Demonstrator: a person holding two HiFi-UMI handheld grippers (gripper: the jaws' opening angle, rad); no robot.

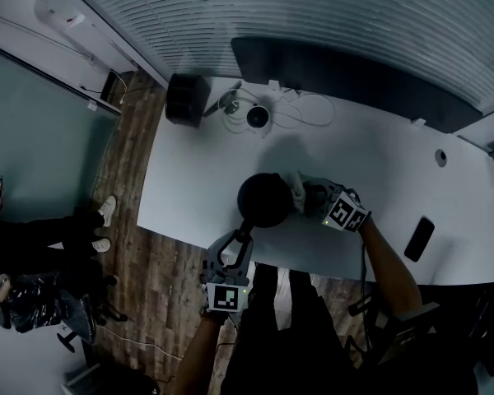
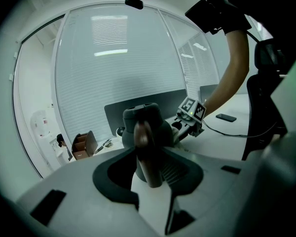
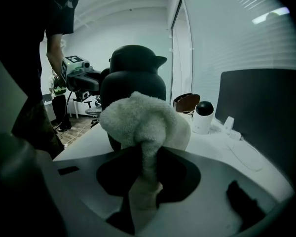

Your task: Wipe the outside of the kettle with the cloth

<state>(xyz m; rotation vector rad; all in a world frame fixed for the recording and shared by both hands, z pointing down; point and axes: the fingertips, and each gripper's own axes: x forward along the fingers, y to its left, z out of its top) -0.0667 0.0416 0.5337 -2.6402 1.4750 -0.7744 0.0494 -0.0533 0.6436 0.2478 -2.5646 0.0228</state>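
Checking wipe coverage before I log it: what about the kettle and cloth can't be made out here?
- Contact patch: right gripper view, the cloth covers the kettle wall behind it.
- Kettle sides: head view shows only its top.
- Wall behind the handle: left gripper view, the handle hides it.
- Smudges: too dark in every view.

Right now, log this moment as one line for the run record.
left gripper: shut on kettle handle | right gripper: shut on cloth | cloth: against kettle side | kettle: upright on table

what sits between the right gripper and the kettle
The cloth, clamped in the right gripper, its bunched end against the kettle; the right gripper view shows it.
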